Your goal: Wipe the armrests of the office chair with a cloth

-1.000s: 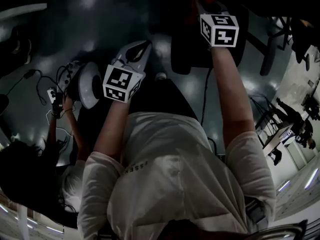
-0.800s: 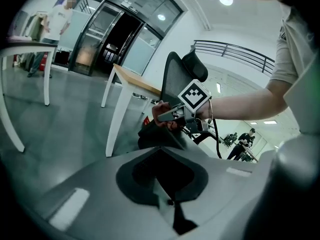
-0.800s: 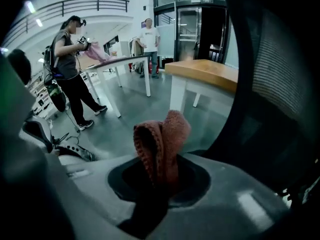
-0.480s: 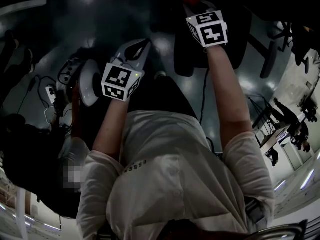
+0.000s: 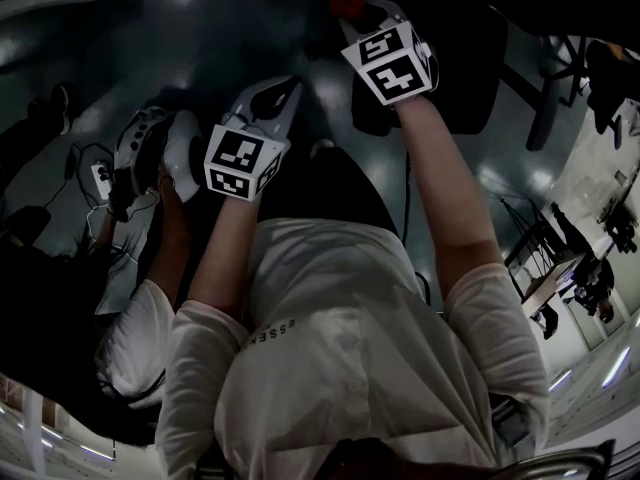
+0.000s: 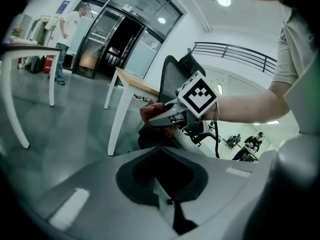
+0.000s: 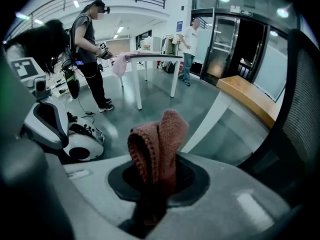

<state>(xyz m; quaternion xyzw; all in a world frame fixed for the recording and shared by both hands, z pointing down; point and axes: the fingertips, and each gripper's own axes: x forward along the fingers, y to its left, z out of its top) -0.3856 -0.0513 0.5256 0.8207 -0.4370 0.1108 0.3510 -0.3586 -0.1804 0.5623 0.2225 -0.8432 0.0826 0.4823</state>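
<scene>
Cloth (image 7: 160, 139) in right tongs (image 7: 150, 209) (knit, close-up)

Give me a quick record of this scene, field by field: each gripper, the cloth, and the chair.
left gripper: jaws together, nothing between them
right gripper: jaws shut on the cloth
cloth: reddish knit, folded, sticking up out of the jaws
office chair: dark mesh back, close by the right gripper
wiping: cannot tell whether the cloth touches the chair
</scene>
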